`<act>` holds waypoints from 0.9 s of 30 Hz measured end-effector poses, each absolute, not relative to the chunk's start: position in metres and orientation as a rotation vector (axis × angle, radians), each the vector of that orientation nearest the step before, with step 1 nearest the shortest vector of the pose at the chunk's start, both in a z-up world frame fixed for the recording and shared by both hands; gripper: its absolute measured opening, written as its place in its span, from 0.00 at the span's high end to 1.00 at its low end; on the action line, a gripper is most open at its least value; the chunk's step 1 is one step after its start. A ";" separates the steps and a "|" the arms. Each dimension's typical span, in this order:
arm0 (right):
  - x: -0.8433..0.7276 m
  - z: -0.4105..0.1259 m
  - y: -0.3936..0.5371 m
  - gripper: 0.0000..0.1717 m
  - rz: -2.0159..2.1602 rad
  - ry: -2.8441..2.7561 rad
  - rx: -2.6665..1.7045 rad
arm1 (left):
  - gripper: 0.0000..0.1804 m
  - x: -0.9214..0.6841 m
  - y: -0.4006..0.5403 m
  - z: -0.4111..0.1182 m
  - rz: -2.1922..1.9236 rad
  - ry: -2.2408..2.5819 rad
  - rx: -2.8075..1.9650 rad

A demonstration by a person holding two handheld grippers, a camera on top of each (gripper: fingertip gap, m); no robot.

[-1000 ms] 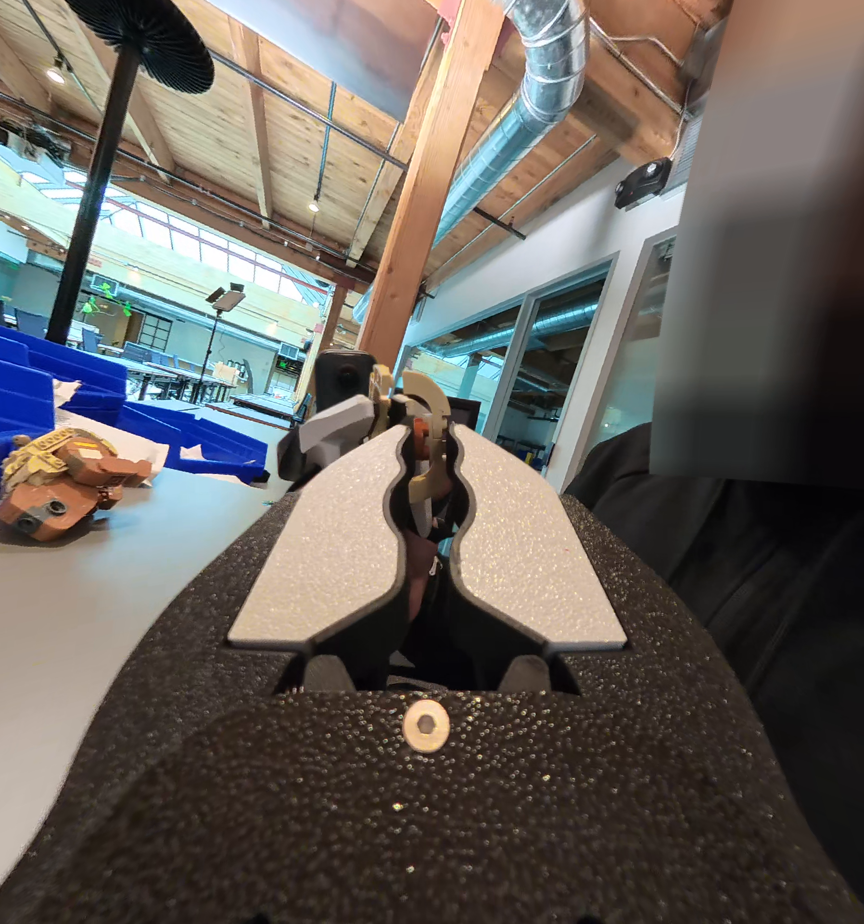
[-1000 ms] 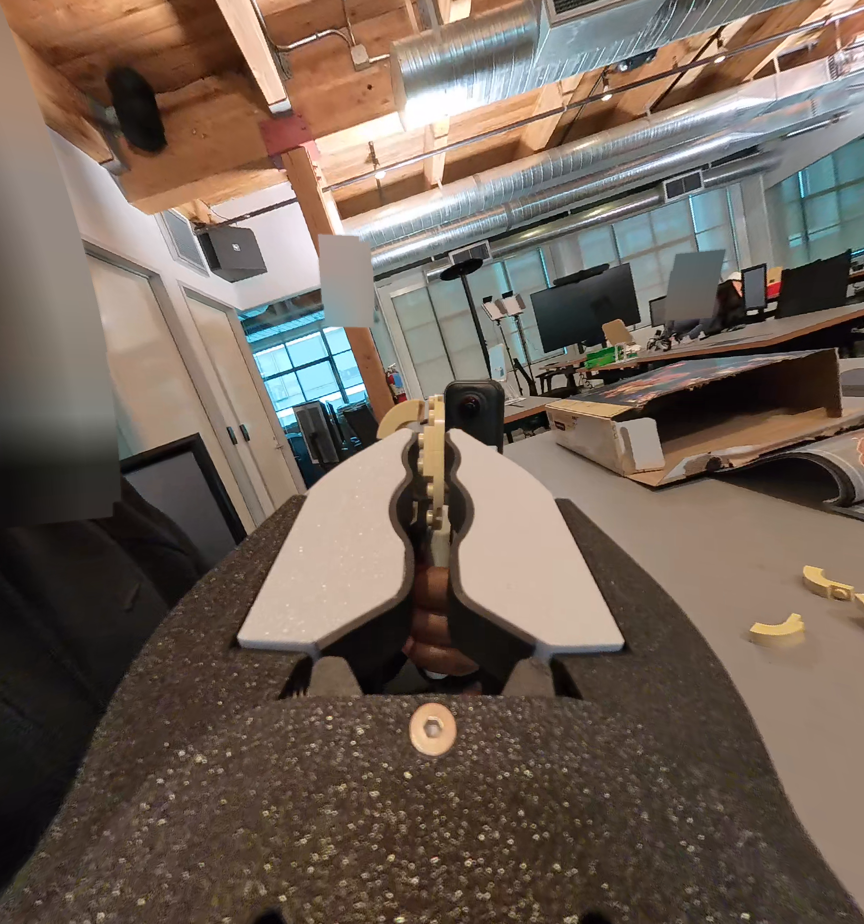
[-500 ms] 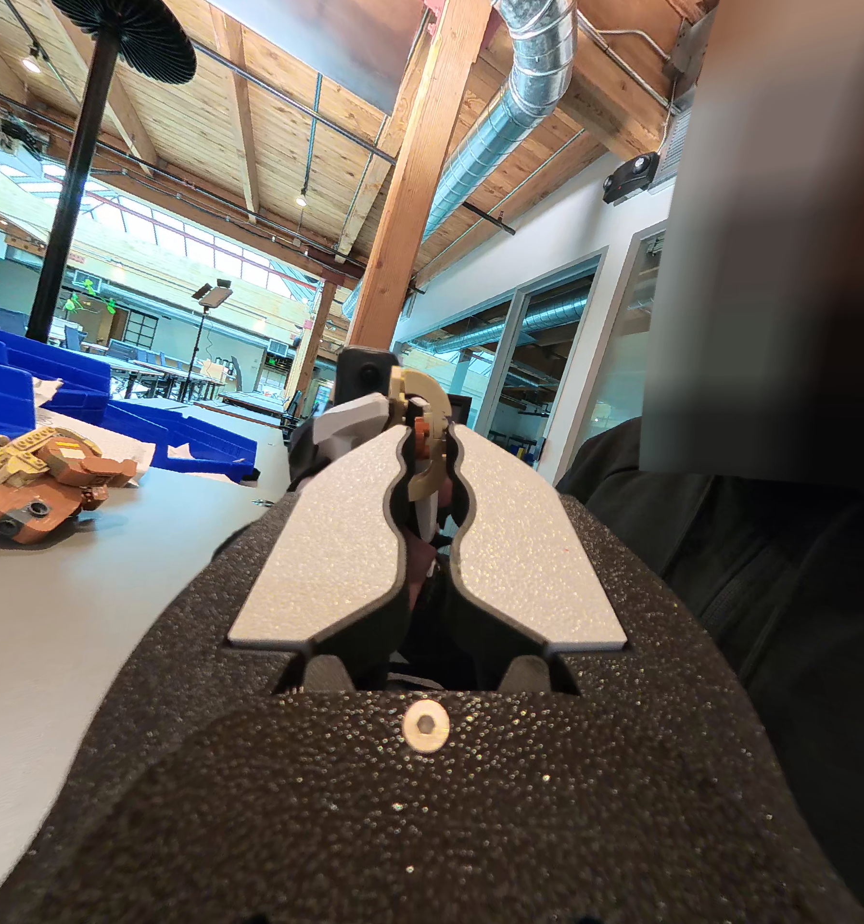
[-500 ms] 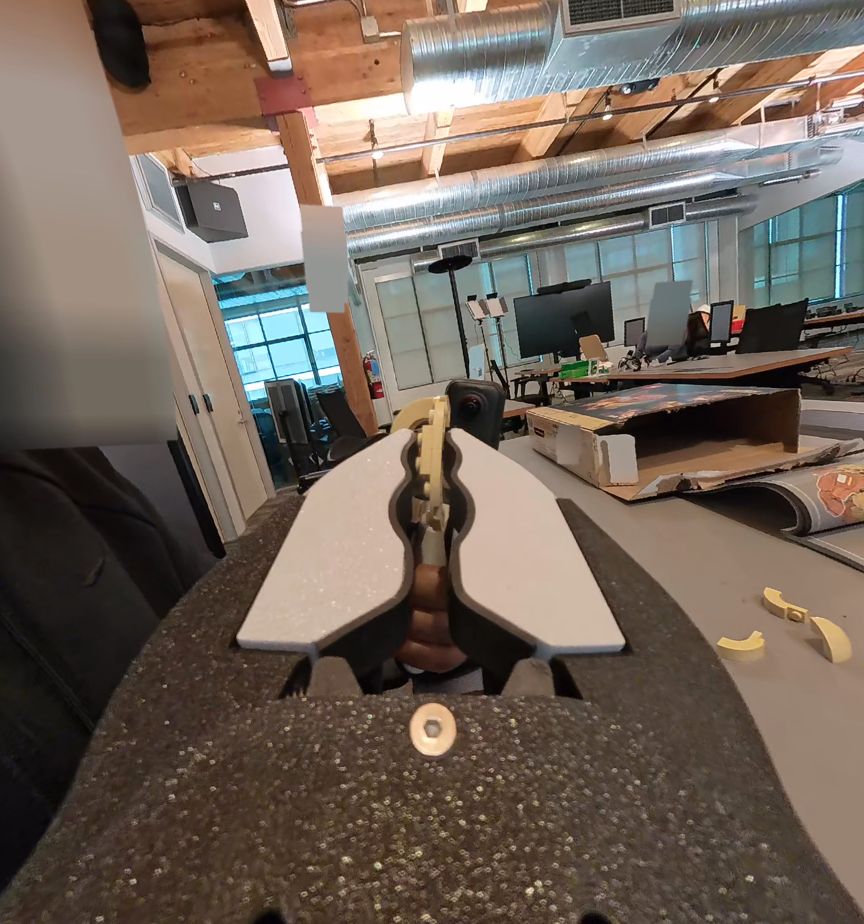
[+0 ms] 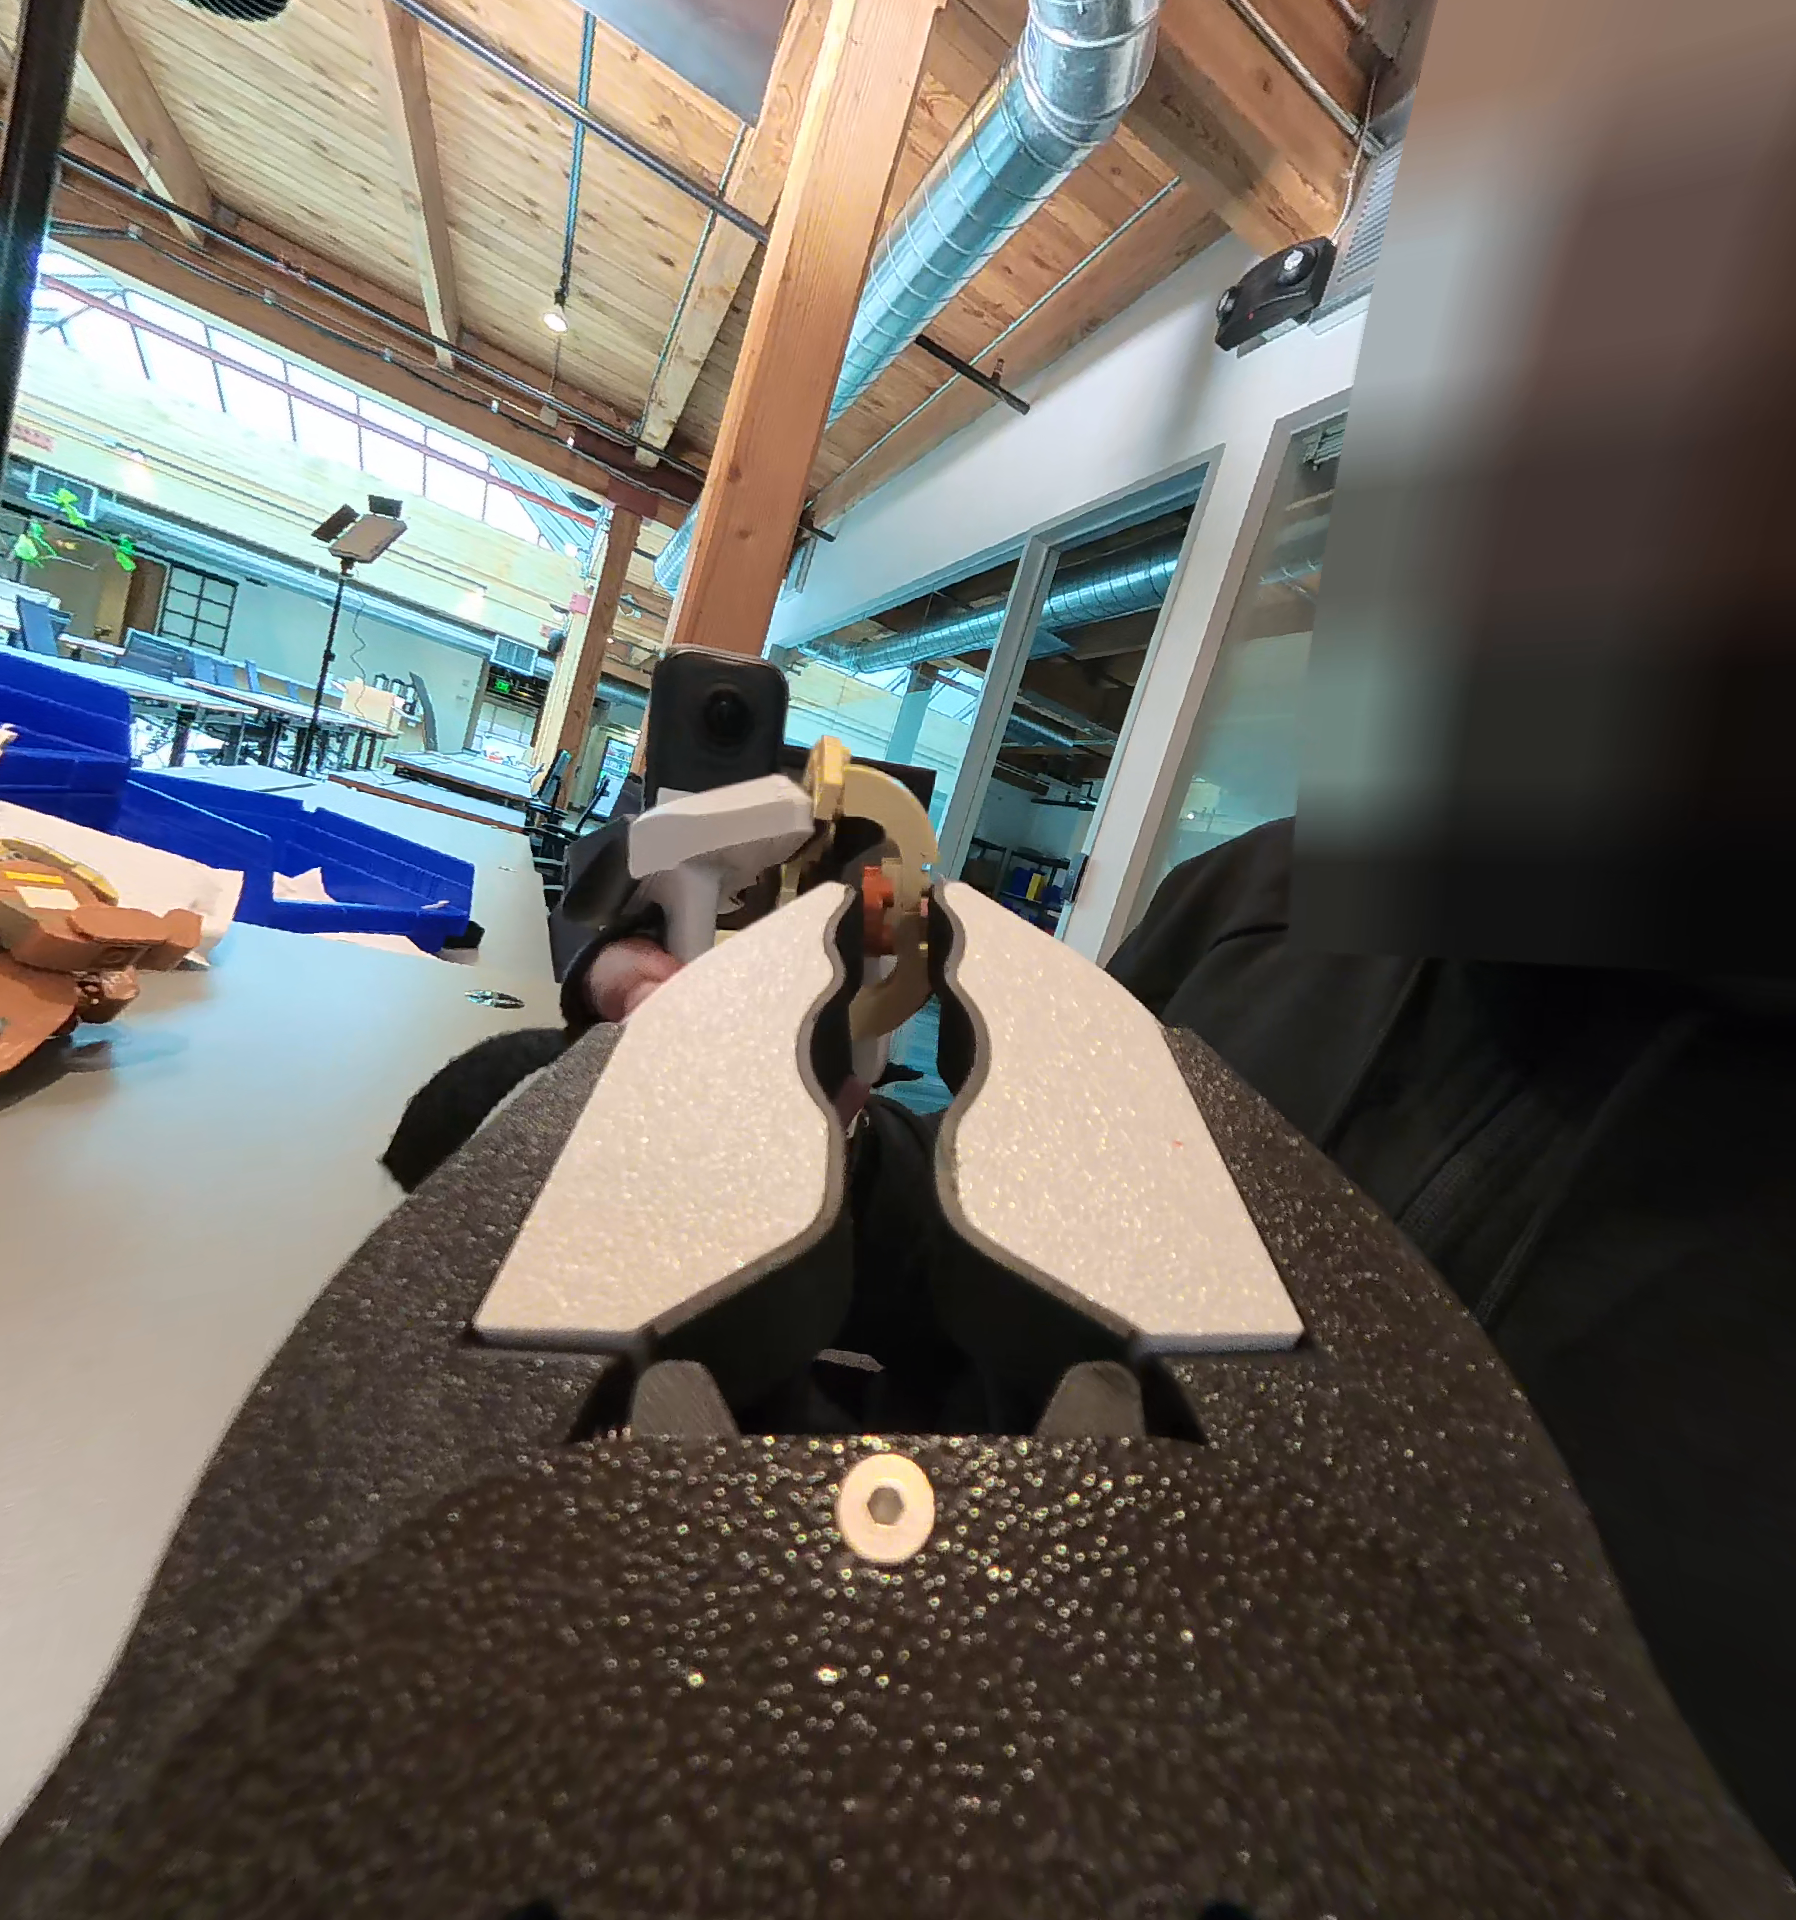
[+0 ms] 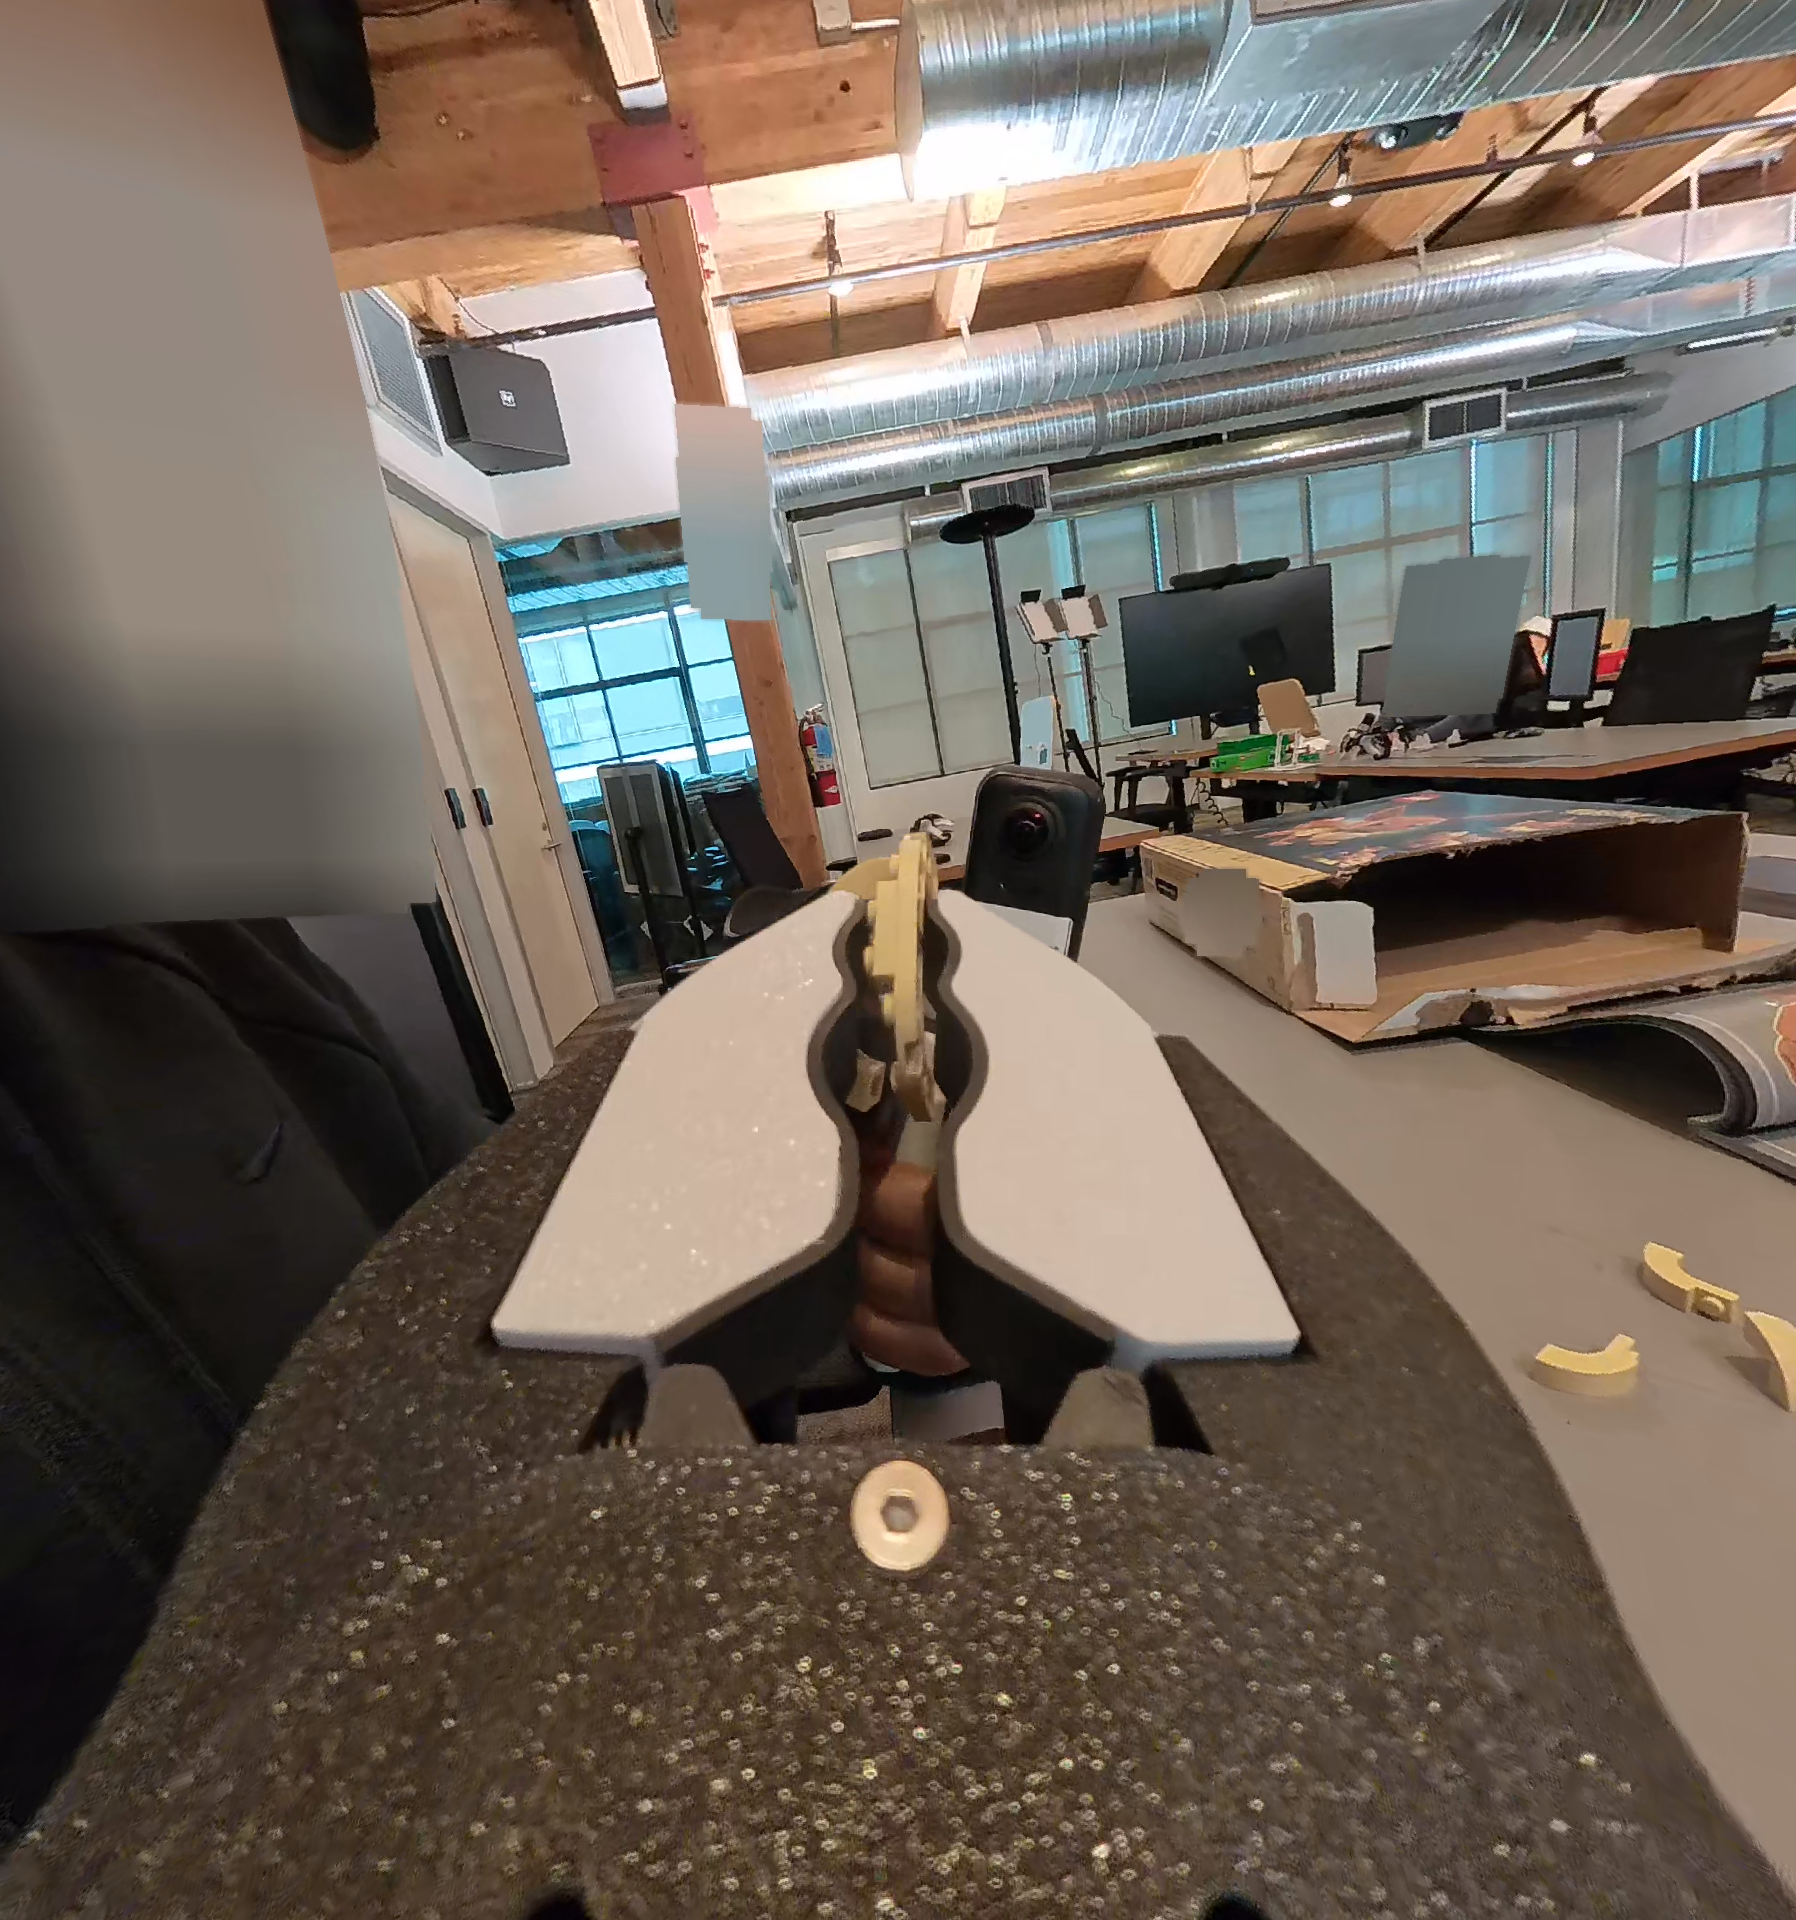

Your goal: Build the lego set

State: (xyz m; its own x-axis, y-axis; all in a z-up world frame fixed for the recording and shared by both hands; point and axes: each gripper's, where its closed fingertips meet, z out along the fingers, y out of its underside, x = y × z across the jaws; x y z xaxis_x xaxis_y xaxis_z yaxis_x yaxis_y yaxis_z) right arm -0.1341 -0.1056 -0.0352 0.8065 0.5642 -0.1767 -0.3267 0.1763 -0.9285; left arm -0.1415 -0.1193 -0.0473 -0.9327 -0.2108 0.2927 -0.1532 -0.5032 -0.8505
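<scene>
My left gripper (image 5: 889, 904) is shut on a tan curved arch piece (image 5: 899, 831) that carries a small orange-brown brick (image 5: 876, 902). My right gripper (image 6: 899, 914) is shut on a tan round studded plate (image 6: 909, 966), seen edge-on between its pads. In the left wrist view the right gripper's white finger (image 5: 717, 831) and its camera (image 5: 719, 717) sit just beyond my left fingertips, and the tan plate (image 5: 826, 790) meets the arch there. The left gripper's camera (image 6: 1029, 852) shows just beyond the right fingertips. Both grippers are held up above the grey table (image 5: 146, 1195).
A brown and tan brick model (image 5: 32, 966) lies on the table at the left, with blue bins (image 5: 281, 842) behind it. A torn cardboard box (image 6: 1445, 914), an open booklet (image 6: 1756, 1060) and loose tan curved pieces (image 6: 1694, 1330) lie at the right. A person in a dark jacket (image 5: 1496, 1143) is close by. My left and right fingertips are right by each other.
Both grippers have kept their hold on the tan pieces. The pair has shifted and tilted slightly, so the background has slid a little in both views.
</scene>
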 end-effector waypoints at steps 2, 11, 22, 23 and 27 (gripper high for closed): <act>-0.135 -0.034 -0.107 0.95 0.627 -0.237 -1.226 | 0.94 -0.143 -0.120 -0.046 -2.654 1.543 -0.561; -0.141 -0.027 -0.110 0.95 0.516 -0.255 -1.150 | 0.94 -0.149 -0.124 -0.036 -2.876 1.412 -0.497; -0.150 -0.020 -0.114 0.94 0.405 -0.269 -1.112 | 0.94 -0.157 -0.127 -0.030 -2.952 1.343 -0.386; -0.153 -0.020 -0.115 0.93 0.400 -0.287 -1.106 | 0.94 -0.158 -0.127 -0.029 -2.967 1.327 -0.375; -0.164 -0.021 -0.113 0.92 0.320 -0.317 -1.116 | 0.94 -0.159 -0.124 -0.027 -3.035 1.255 -0.344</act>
